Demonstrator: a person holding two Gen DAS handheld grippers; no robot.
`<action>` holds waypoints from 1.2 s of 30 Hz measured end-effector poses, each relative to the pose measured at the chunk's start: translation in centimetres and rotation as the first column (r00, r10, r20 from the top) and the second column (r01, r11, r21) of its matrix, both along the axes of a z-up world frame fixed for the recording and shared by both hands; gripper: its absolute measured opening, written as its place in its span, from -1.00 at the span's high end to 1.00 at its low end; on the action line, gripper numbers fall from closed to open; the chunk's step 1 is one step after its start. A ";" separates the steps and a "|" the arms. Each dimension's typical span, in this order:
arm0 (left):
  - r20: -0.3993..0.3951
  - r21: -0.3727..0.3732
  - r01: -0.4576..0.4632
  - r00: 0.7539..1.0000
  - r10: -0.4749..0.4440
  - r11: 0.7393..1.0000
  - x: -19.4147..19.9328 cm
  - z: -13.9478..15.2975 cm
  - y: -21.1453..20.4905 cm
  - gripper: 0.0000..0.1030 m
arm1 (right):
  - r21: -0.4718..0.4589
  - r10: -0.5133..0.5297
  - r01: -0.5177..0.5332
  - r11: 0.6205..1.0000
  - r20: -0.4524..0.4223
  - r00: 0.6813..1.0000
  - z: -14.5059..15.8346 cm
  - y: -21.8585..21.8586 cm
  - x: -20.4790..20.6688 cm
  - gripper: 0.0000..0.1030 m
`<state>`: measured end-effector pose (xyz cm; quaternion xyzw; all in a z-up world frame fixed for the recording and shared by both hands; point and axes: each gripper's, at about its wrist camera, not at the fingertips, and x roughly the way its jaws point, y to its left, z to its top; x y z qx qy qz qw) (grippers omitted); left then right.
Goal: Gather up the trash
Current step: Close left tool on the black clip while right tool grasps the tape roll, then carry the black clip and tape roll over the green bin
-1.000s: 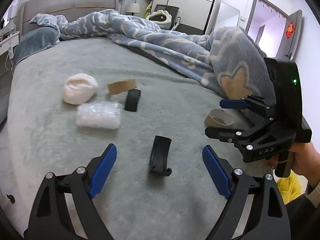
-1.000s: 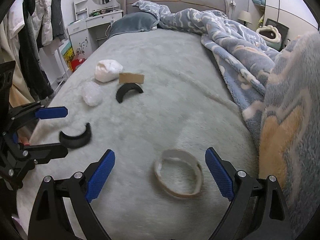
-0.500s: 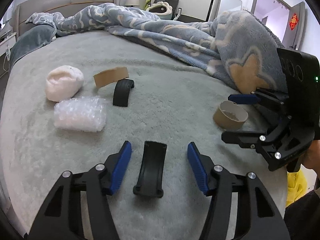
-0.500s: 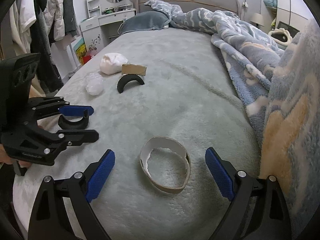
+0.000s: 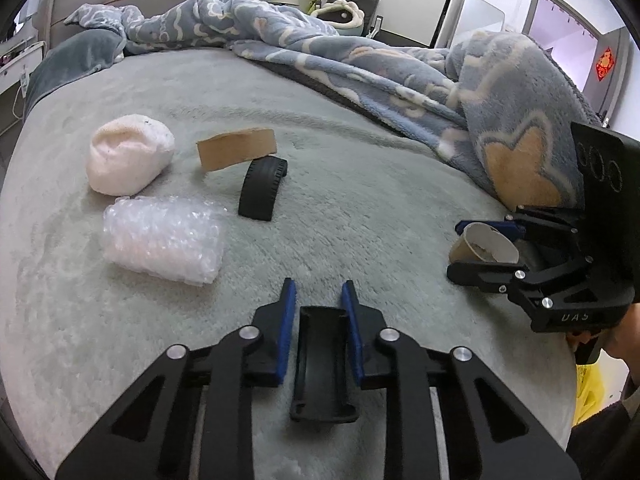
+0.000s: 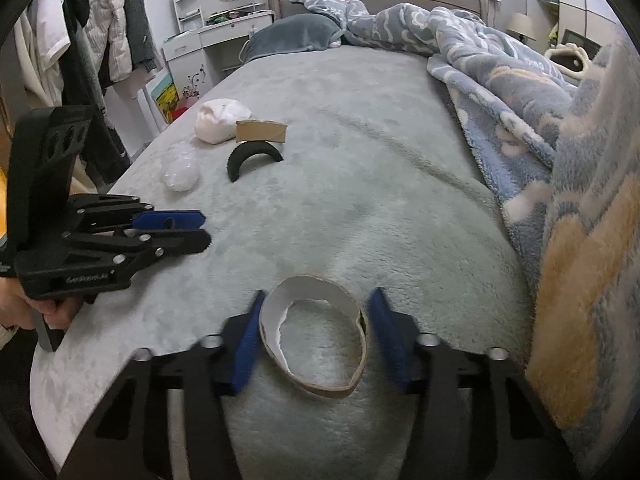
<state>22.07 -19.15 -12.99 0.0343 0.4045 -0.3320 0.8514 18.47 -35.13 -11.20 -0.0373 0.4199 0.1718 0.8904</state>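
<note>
We're pinching the black curved piece point(image 5: 323, 364) at 6 o'clock with the left claw point(image 5: 318, 320), jaws just closed on it for lifting. The right claw point(image 6: 316, 336) has just been closing around the cardboard ring point(image 6: 314, 336) on the bed point(image 6: 360, 200). The only lettering, on the claw bodies, isn't readable.
</note>
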 end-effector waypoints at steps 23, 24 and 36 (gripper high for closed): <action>0.024 -0.001 -0.045 0.999 0.045 0.999 -1.8 2.6 2.9 0.59 | -0.007 -0.057 0.057 0.998 0.003 0.998 2.9 3.3 -0.8 0.14; 0.023 0.006 -0.046 0.999 0.046 0.999 -2.0 2.7 3.1 0.59 | -0.008 -0.056 0.056 0.998 0.002 0.998 3.0 3.6 -1.0 0.14; 0.026 0.022 -0.075 0.997 0.075 0.997 -4.3 4.0 6.8 0.59 | -0.012 -0.039 0.040 0.999 0.016 0.999 4.1 7.1 -2.8 0.14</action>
